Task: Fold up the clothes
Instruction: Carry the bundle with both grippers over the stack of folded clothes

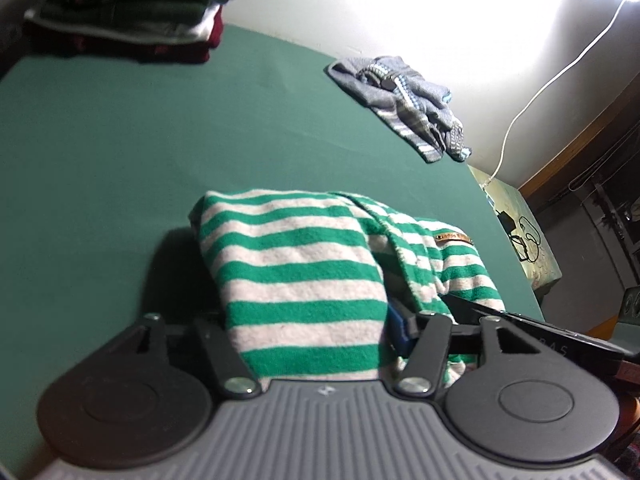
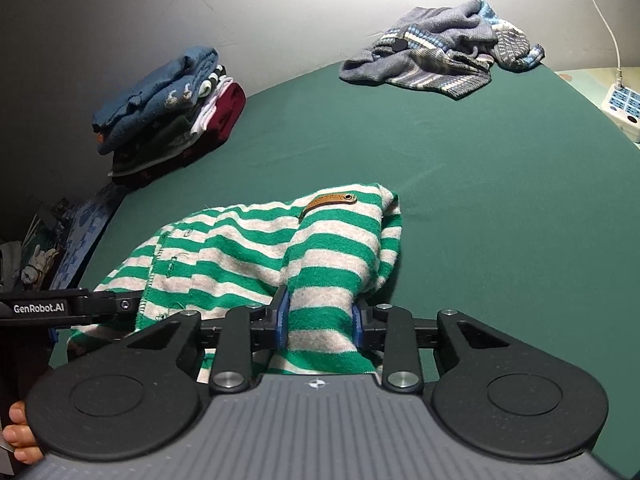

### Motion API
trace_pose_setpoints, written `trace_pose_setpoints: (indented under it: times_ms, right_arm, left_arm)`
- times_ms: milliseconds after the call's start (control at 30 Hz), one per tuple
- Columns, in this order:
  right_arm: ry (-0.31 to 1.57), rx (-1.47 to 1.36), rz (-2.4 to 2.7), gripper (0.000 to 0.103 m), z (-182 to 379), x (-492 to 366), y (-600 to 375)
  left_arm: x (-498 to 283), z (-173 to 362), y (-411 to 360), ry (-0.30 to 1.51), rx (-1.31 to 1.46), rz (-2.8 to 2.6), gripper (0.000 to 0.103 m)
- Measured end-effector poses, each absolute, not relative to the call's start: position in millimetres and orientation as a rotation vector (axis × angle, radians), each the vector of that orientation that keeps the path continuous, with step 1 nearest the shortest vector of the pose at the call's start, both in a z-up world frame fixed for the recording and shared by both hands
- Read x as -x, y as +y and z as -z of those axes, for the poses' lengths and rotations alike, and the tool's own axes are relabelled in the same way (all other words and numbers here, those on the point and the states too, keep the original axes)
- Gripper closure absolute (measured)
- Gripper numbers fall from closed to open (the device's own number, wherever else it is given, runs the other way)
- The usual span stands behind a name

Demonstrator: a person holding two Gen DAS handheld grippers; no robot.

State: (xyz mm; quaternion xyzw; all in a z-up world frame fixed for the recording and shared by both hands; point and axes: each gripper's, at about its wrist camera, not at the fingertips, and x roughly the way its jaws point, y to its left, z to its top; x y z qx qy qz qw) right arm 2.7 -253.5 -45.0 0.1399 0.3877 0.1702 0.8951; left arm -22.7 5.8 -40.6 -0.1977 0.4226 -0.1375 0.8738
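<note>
Green bench, wall behind. We have the striped sweater [image 2: 280, 248] bunched at the near edge; right gripper [image 2: 320, 320] is clamped on its fold, left gripper [image 1: 312, 332] straddles its other end, grip unclear. Lift level, keep edges aligned, aim toward the folded stack [image 2: 168, 108].

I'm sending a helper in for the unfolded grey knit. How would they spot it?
On the green table, look at the far edge by the wall. The grey knit lies crumpled there, with blue and white bands. The folded stack is neat; the green-striped sweater sits near.
</note>
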Motion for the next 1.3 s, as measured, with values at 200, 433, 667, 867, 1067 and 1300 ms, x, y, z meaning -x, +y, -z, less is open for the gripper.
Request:
trace_pose_setpoints:
  times_ms: [200, 433, 667, 867, 1067, 1300]
  right_arm:
    - [0.759, -0.255, -0.406, 0.073, 23.0, -12.8, -244.8]
    - [0.729, -0.308, -0.485, 0.073, -8.8, -37.0, -235.1]
    - [0.733, -0.367, -0.564, 0.073, -48.0, -75.5, -200.3]
    - [0.729, -0.381, -0.592, 0.073, -81.2, -105.9, -152.0]
    - [0.701, -0.341, -0.581, 0.073, -115.6, -127.8, -106.3]
    - [0.672, -0.263, -0.577, 0.073, -147.6, -158.2, -64.0]
  left_arm:
    - [18.4, 18.9, 10.6, 0.832, 0.380, 0.254, 0.049]
    - [7.9, -30.8, 33.7, 0.769, 0.323, 0.238, 0.049]
    - [-22.1, -78.8, 78.8, 0.767, 0.266, 0.221, 0.049]
    - [-49.5, -121.0, 121.7, 0.752, 0.158, 0.206, 0.049]
    - [-72.4, -151.2, 161.6, 0.725, 0.115, 0.205, 0.049]
    - [-99.3, -177.3, 189.7, 0.678, 0.059, 0.170, 0.049]
